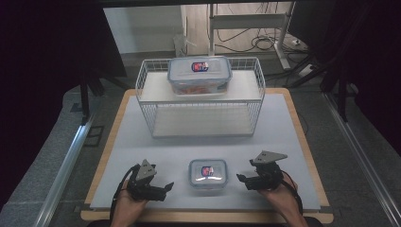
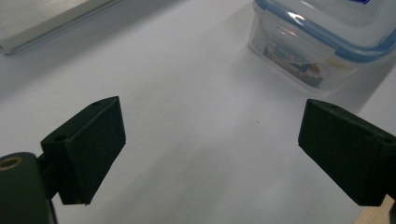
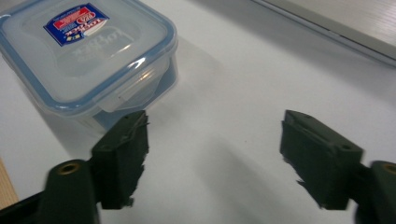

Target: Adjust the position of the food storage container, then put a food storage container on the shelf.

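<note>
A small clear box with a blue-rimmed lid and a red-and-blue label (image 1: 208, 175) sits near the front edge of the white table top, between my two grippers. To its left, my left gripper (image 1: 169, 186) stands open and points toward it. In the left gripper view the box (image 2: 322, 42) lies ahead at the upper right, apart from the open left gripper (image 2: 210, 135). On the box's other side my right gripper (image 1: 240, 178) is open too. The right gripper view puts the box (image 3: 88, 51) at the upper left, close beside one pad of the open right gripper (image 3: 215, 149), with nothing between the jaws.
A white wire rack (image 1: 201, 101) stands at the back middle of the table. On its upper shelf rests a larger clear box with a blue-rimmed lid (image 1: 199, 74). The wooden table edge (image 1: 208, 216) runs along the front. Bare white surface (image 1: 198, 146) lies between rack and small box.
</note>
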Demonstrator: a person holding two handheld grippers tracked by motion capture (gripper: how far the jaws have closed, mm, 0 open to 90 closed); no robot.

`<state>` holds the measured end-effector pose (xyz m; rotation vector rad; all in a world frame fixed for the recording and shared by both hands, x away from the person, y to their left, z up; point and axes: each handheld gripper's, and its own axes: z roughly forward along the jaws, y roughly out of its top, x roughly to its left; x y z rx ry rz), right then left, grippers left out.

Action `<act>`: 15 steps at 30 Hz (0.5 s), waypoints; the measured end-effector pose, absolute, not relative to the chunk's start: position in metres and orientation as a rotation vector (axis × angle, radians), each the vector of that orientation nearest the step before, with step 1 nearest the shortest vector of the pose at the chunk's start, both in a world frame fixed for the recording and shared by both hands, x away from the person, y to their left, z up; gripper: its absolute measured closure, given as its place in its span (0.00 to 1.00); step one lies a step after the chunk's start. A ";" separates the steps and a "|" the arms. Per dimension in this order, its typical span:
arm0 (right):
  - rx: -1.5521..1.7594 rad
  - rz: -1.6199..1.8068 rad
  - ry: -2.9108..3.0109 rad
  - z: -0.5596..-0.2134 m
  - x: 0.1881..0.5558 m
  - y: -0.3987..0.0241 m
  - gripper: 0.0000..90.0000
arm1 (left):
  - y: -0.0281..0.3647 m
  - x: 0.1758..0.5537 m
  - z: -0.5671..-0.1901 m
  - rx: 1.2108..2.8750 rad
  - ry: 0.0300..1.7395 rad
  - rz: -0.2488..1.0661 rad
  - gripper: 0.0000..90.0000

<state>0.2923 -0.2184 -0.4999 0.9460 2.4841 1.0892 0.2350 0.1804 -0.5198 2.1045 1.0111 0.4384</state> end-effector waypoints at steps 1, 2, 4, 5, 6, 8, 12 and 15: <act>0.944 1.092 2.485 -0.502 0.293 -0.218 0.22 | 0.180 0.235 -0.521 2.109 1.011 0.437 0.08; 0.944 1.088 2.485 -0.503 0.293 -0.218 0.20 | 0.180 0.236 -0.521 2.113 1.011 0.435 0.07; 0.930 1.070 2.488 -0.506 0.293 -0.217 0.18 | 0.180 0.236 -0.522 2.117 1.008 0.435 0.07; 0.923 1.057 2.492 -0.507 0.293 -0.216 0.17 | 0.180 0.236 -0.523 2.119 1.006 0.436 0.07; 0.920 1.053 2.495 -0.508 0.293 -0.215 0.16 | 0.180 0.236 -0.523 2.119 1.006 0.436 0.07; 0.922 1.051 2.499 -0.509 0.293 -0.214 0.16 | 0.180 0.236 -0.523 2.117 1.005 0.436 0.06; 0.931 1.053 2.491 -0.509 0.294 -0.215 0.14 | 0.181 0.236 -0.523 2.110 0.997 0.439 0.06; 0.942 1.067 2.480 -0.508 0.294 -0.217 0.13 | 0.182 0.236 -0.523 2.086 0.972 0.407 0.04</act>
